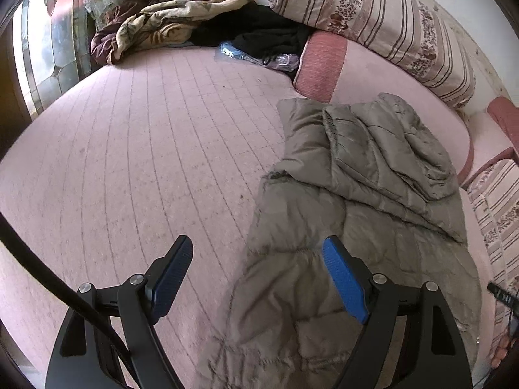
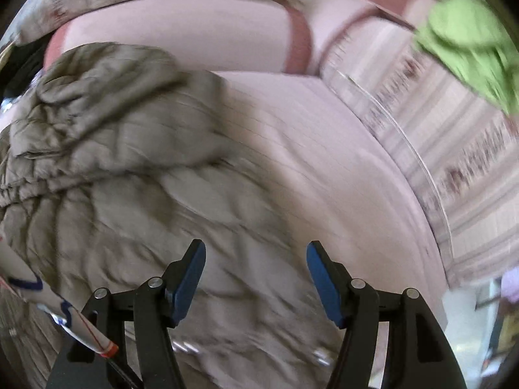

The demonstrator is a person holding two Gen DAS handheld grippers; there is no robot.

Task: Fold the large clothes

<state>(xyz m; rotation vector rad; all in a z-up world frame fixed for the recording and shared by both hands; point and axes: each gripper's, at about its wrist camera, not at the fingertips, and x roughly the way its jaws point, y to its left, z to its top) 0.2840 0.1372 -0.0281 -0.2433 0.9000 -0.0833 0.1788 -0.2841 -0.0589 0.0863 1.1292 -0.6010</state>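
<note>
A grey-brown quilted puffer jacket lies partly folded on the pink bed sheet, a sleeve laid over its body. My left gripper is open and empty, hovering over the jacket's near left edge. In the right wrist view the jacket fills the left and middle, blurred by motion. My right gripper is open and empty above the jacket's lower part.
Striped floral pillows and pink cushions line the far side. A crumpled floral blanket and black clothes lie at the back. A green cloth sits on the striped pillow at right.
</note>
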